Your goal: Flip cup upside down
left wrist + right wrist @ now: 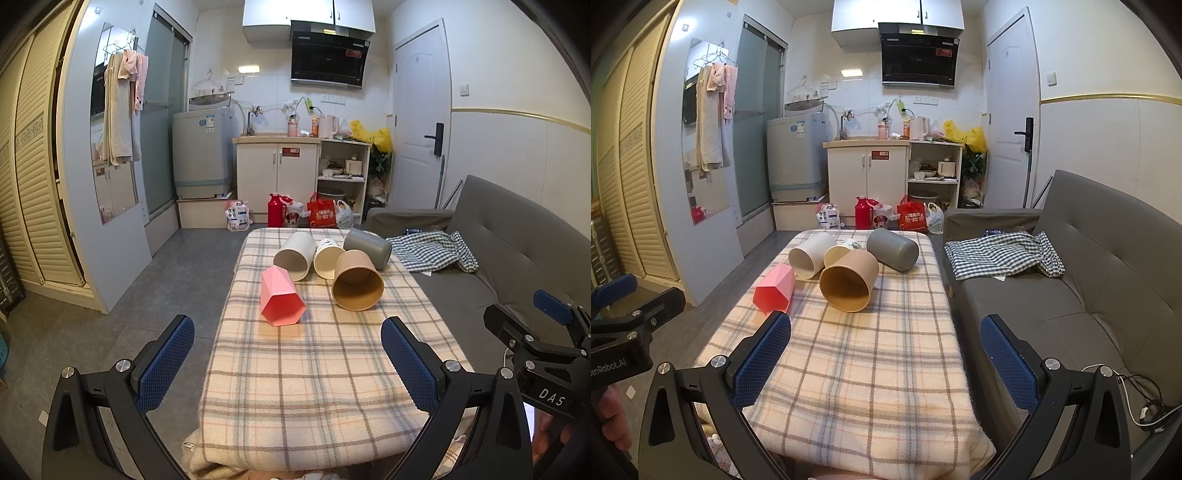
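A: What lies on the table?

B: A plaid woollen blanket covers it, and five cups lie on their sides in the middle of the frame. The pink cup is faceted, with a hexagonal mouth, and looks like smooth plastic. Right of it the tan cup is a round matte cylinder, its mouth open toward the lens.

A: And behind those?

B: A white cup, a cream cup and a grey cup with a rounded base, packed close in a row.

A: The grippers?

B: The left gripper has its jaws spread wide, holding nothing, low in the frame above the blanket. The right gripper is likewise wide apart and empty; its fingers carry blue pads with a mesh texture.

A: On the right side?

B: A grey sofa with a checked cloth crumpled on it.
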`<state>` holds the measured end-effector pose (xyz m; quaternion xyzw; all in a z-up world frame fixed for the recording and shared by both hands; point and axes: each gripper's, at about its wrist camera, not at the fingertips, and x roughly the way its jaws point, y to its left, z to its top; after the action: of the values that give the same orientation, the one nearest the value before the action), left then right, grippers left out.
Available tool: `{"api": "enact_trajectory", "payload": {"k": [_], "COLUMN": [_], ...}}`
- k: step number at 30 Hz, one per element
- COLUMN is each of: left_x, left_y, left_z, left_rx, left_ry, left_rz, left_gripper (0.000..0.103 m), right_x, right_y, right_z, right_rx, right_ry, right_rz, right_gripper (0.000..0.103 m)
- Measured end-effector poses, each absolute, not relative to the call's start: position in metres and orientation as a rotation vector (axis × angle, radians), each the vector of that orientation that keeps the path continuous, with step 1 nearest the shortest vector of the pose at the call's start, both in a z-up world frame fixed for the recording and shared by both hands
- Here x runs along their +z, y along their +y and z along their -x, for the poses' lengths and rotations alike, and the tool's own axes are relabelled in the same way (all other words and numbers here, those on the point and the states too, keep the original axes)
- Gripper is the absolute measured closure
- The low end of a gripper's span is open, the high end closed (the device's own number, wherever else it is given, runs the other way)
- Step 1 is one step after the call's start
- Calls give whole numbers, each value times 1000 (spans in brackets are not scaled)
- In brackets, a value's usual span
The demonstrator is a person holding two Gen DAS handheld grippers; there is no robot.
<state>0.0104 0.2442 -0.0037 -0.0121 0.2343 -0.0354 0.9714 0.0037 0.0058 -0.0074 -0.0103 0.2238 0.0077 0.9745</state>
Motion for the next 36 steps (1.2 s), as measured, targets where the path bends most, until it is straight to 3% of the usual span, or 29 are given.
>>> {"api": "enact_trajectory", "payload": {"k": [36], "left_x": [-15], "left_y": [246], "left_z": [-16], "left_rx": [-69], "left_ry": [484], "left_rz": [30], "left_gripper": [0], "right_x": [-8], "right_y": [7], "right_z": [-5], "right_rx": [17], "right_ry": [458], "right_rz": [24], "right_gripper": [0]}}
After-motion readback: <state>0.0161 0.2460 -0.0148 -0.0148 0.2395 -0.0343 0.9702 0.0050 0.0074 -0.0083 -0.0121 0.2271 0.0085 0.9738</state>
